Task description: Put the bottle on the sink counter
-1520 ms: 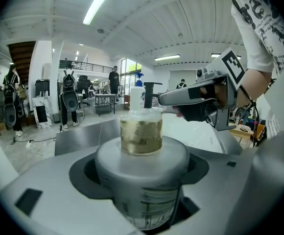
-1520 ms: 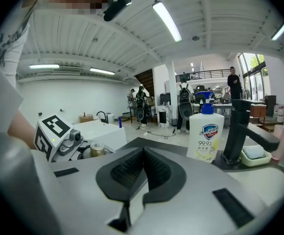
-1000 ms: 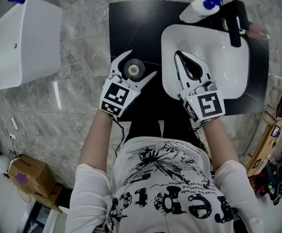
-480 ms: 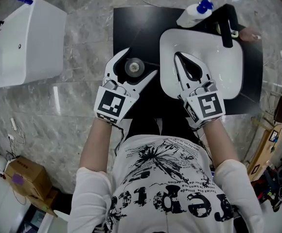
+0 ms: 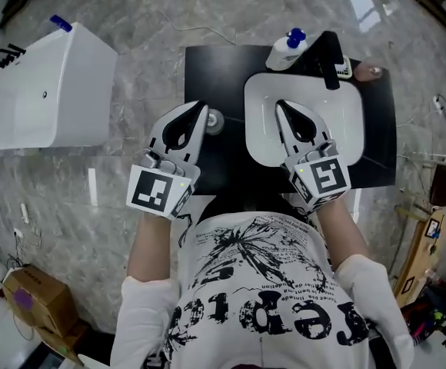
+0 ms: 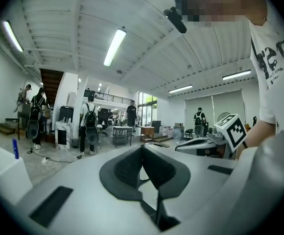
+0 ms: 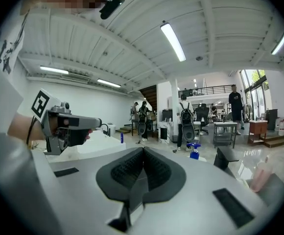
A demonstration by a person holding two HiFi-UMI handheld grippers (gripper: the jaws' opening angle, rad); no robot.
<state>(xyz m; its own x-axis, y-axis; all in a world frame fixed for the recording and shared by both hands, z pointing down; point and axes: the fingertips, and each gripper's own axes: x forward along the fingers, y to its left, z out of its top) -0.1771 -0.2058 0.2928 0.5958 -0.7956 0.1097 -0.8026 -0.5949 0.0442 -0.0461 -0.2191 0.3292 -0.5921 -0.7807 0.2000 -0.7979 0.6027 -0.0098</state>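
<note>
The white bottle (image 5: 286,51) with a blue cap lies at the back of the black counter (image 5: 223,68), beside the black faucet (image 5: 331,58) and just behind the white sink basin (image 5: 350,125). My left gripper (image 5: 201,105) is shut and empty over the counter's left part, well short of the bottle. Shut and empty too, my right gripper (image 5: 278,104) hangs over the basin's near half. In the left gripper view the jaws (image 6: 142,146) meet with nothing between them. The right gripper view shows its jaws (image 7: 143,149) shut and the bottle's blue top (image 7: 195,153) far ahead.
A small grey round piece (image 5: 214,119) sits on the counter right of my left gripper's tips. A large white box (image 5: 50,87) with a blue cap stands on the marble floor at left. A cardboard box (image 5: 24,298) lies at the lower left. People stand far off in the hall.
My left gripper's jaws have gone from wide open round the grey round piece to shut, and it has drawn back to the left of it. The right gripper has hardly moved.
</note>
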